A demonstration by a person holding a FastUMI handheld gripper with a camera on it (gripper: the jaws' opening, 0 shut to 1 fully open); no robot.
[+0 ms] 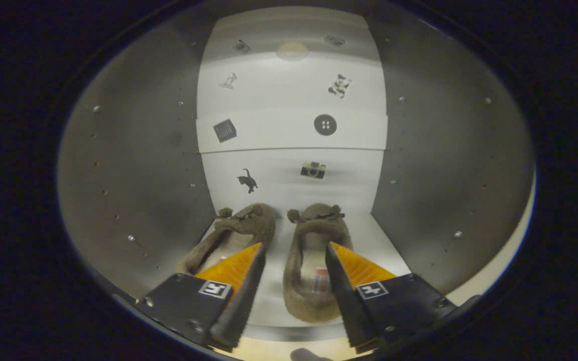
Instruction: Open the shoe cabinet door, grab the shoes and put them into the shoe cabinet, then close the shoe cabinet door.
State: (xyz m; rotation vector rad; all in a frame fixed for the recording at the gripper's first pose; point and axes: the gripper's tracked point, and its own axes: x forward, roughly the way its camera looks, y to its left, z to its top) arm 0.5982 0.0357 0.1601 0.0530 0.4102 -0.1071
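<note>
Currently: pair of shoes [289, 260] on cabinet floor [379, 235], lower centre of frame, toes toward back wall [289, 125]. Gripper [293, 253] fingers spread, empty; right shoe [311, 265] between them, lengthwise along fingers.

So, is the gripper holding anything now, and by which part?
Nothing is held. The gripper is open, its fingers apart above the two shoes on the cabinet floor.
</note>
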